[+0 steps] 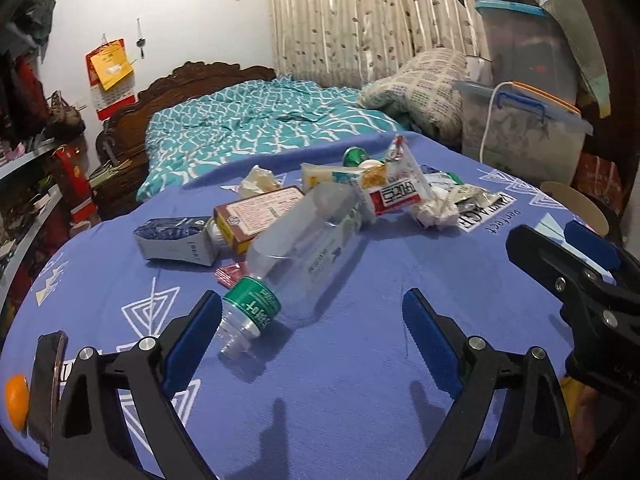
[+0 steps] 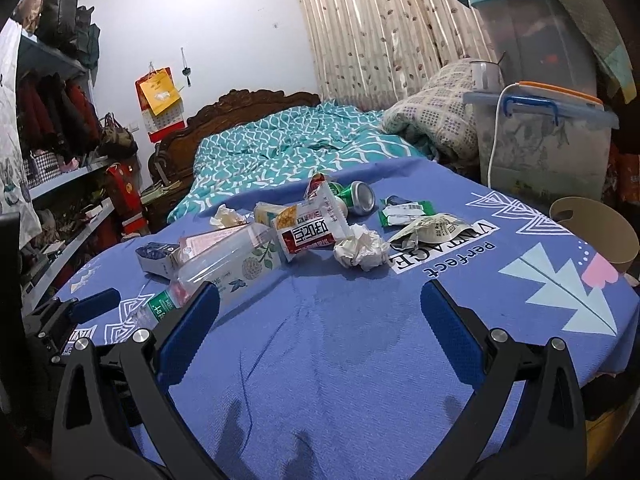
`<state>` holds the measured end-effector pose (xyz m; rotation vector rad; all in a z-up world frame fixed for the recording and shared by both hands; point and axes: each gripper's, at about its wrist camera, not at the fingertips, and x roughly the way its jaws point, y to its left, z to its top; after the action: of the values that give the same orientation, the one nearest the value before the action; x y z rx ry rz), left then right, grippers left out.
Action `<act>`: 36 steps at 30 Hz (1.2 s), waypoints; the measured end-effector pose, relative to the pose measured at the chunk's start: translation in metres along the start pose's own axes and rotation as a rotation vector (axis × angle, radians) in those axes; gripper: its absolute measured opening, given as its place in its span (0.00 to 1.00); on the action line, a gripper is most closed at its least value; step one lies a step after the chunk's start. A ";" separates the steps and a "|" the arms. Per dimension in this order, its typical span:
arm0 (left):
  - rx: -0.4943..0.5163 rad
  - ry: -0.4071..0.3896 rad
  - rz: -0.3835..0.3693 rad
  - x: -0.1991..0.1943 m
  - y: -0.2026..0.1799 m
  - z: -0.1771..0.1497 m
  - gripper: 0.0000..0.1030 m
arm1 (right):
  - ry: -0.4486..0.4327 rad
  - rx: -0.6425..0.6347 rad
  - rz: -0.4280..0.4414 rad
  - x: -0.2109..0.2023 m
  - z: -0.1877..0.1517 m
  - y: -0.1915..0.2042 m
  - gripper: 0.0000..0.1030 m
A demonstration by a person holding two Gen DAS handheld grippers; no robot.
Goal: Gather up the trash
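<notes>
Trash lies in a heap on the blue cloth (image 1: 340, 380) of a round table. An empty clear plastic bottle (image 1: 296, 256) with a green label lies with its neck toward me, just ahead of my open, empty left gripper (image 1: 312, 304). Behind it lie a brown box (image 1: 260, 216), a blue carton (image 1: 176, 240), a red-and-white snack wrapper (image 2: 308, 228), crumpled tissue (image 2: 360, 250), a green can (image 2: 358, 198) and a foil wrapper (image 2: 428, 230). My right gripper (image 2: 320, 298) is open and empty, short of the pile. It also shows in the left wrist view (image 1: 560, 256).
A tan bin (image 2: 596, 236) stands at the table's right edge. A phone (image 1: 46, 384) and an orange (image 1: 17, 400) lie at the left edge. A bed (image 2: 300, 144) with a teal cover is behind, storage boxes (image 2: 548, 148) to the right, shelves (image 2: 64, 216) to the left.
</notes>
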<state>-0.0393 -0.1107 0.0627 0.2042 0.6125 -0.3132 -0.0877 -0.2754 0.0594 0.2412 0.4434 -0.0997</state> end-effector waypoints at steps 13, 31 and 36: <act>0.035 -0.015 -0.017 -0.037 -0.010 -0.006 0.85 | -0.042 0.046 0.029 -0.034 0.000 -0.004 0.97; -0.035 0.102 -0.134 -0.027 0.050 -0.001 0.82 | 0.179 0.055 0.168 0.000 -0.012 -0.005 0.54; 0.014 0.142 -0.133 0.016 0.045 0.026 0.82 | 0.227 0.080 0.158 0.033 0.005 -0.026 0.53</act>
<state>0.0024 -0.0793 0.0779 0.2010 0.7663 -0.4342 -0.0596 -0.3033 0.0435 0.3670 0.6454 0.0654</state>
